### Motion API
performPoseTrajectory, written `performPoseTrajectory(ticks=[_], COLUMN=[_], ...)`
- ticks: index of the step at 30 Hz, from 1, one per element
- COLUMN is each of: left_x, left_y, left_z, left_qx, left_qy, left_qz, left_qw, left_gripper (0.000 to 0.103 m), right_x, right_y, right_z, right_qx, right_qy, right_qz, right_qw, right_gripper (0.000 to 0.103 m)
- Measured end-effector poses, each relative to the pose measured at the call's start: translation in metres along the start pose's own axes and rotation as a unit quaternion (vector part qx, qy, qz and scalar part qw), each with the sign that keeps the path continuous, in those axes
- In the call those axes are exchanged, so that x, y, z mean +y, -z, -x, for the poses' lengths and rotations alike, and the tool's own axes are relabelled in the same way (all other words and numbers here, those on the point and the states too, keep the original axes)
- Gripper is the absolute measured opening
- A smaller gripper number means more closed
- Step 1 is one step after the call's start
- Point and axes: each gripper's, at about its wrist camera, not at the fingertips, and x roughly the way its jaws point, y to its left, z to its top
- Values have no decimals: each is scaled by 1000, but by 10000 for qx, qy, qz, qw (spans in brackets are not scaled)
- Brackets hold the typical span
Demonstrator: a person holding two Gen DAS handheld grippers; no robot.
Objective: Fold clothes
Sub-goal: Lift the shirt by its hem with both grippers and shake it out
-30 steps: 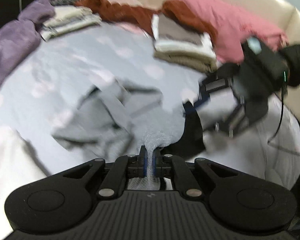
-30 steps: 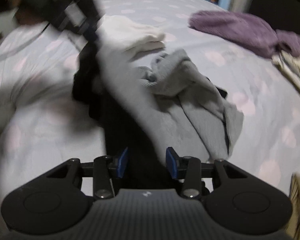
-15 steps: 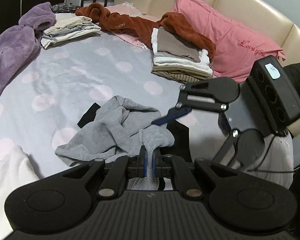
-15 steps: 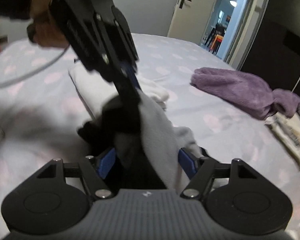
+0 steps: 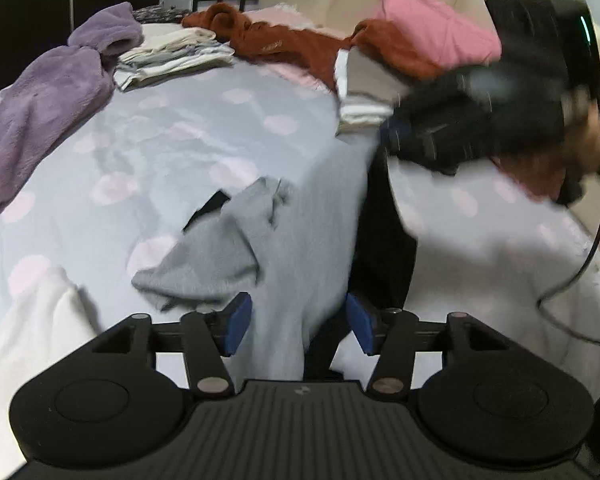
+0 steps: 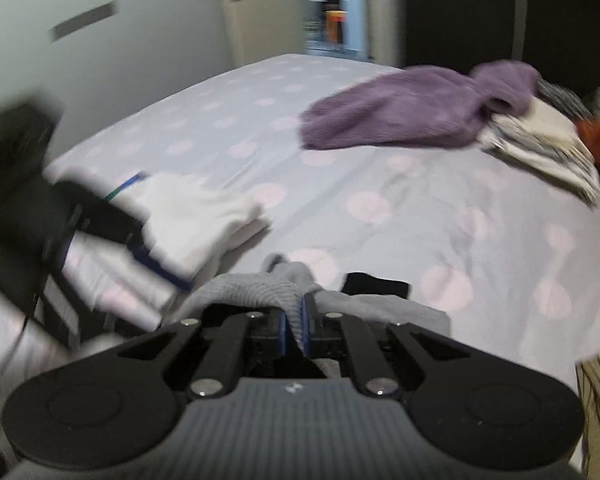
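Observation:
A grey garment with a black lining lies crumpled on the dotted bedsheet. One strip of it stretches up to my right gripper, blurred at the upper right. In the right wrist view my right gripper is closing, and its blue pads press on a fold of the grey garment. My left gripper is opening. The grey strip runs between its blue pads, which stand apart from the cloth. One of its fingers shows blurred at the left in the right wrist view.
A purple fleece lies far left. Two folded stacks, a rust garment and a pink pillow sit by the headboard. White cloth lies near left. A door stands beyond the bed.
My left gripper has opened and released the grey cloth. My right gripper has shut on the cloth, rolled and risen, pulling a strip taut.

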Motion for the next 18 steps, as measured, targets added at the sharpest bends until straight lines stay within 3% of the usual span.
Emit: performPoseTrajectory(ticks=[2,4,7,9,15,18], left_x=[-15,-32,-49,-53,-53,-49], left_y=[4,10,17,23,39,43], left_z=[-3,-10,-25,-33,-48,-56], left_qx=[-74,-159,-113,-58,19,18], left_qy=[-220,-606,-1175,-1199,-1460,-1650], left_qz=[-295,-641,-1078,-1234,-1523,-1539], left_qw=[9993,9960,9871,9851,9775,9742], left_gripper=[51,65,65,65,58,47], right_x=[-8,-10,-5,-3,-9,-14], right_y=[-5,-8,-11,-12,-7,-6], right_z=[1,3,5,7,17,19], right_qx=[20,12,-16,-20,-19,-26], right_qy=[4,-39,-59,-40,19,23], right_qz=[-331,-534,-521,-488,-531,-640], right_qw=[9995,9986,9986,9988,9986,9979], right_gripper=[8,8,8,8,8,8])
